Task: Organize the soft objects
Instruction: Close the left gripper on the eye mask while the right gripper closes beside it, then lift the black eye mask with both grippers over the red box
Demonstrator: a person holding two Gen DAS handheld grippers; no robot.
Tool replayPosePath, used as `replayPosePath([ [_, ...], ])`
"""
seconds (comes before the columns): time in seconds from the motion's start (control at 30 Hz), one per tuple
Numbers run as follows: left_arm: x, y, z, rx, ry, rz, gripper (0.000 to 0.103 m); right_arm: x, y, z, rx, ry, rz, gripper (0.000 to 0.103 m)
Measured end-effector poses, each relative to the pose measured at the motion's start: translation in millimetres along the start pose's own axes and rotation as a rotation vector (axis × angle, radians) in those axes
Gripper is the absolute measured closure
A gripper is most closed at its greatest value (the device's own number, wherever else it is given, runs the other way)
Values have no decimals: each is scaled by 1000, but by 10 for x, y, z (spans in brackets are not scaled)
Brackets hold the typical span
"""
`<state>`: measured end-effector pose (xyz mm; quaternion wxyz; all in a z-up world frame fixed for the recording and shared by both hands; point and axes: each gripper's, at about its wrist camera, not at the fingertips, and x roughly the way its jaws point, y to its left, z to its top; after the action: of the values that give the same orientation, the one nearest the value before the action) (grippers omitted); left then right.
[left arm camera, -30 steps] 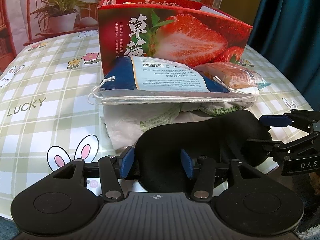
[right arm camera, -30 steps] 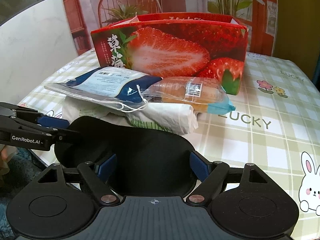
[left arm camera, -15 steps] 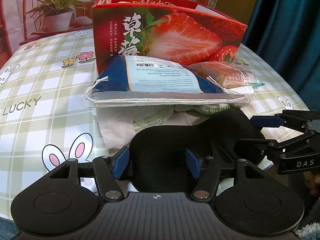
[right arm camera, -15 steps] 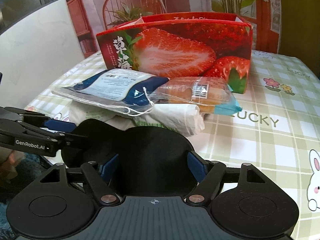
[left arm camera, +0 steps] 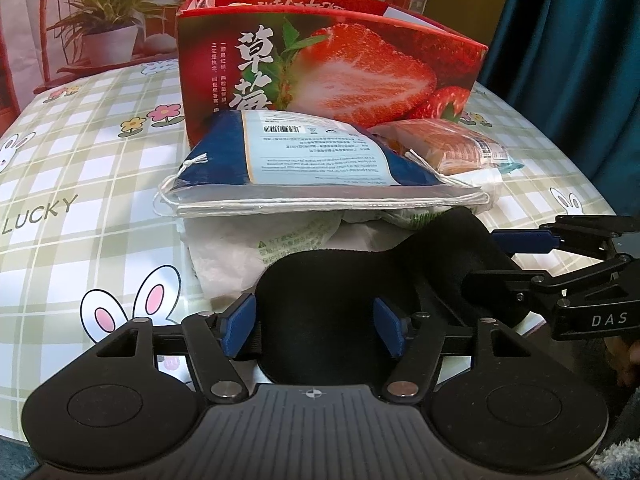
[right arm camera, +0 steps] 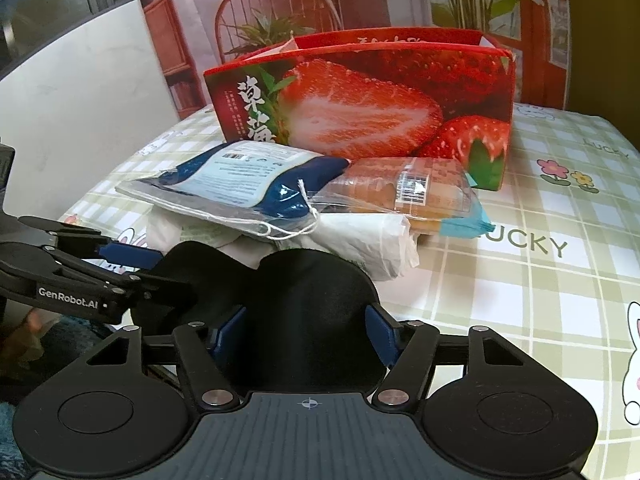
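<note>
Black soft eye mask [left arm camera: 320, 304] hides the contact; left gripper [left arm camera: 316, 330] opening, right gripper [right arm camera: 306, 334] closing, grip on it unclear.

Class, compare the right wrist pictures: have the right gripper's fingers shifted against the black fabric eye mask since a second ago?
Yes. The right gripper has just been closing; its blue fingers now press the black fabric eye mask.

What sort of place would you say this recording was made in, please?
Most likely a room at home, staged for recording: a table under a checked bunny tablecloth, a strawberry gift box, and a teal curtain. The chair and plants behind appear to be a printed backdrop.
</note>
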<state>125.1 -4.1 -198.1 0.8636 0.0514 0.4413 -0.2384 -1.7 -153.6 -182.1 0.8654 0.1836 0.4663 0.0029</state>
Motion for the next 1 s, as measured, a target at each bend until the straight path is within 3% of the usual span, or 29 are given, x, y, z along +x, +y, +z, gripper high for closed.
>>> replayPosePath([
  [0.37,19,-61,-6,38,4,12,32,-28,44,-4,-14,-18,49,55],
  [0.6,33,-104,-19,57,-2,27,33,-24,57,-8,-15,-19,54,56],
  [0.93,11,-105,-19,59,-16,27,54,-24,57,-12,-14,-19,54,56],
  [1.0,0,-117,-22,64,-18,3,69,-23,59,-12,-14,-19,54,56],
])
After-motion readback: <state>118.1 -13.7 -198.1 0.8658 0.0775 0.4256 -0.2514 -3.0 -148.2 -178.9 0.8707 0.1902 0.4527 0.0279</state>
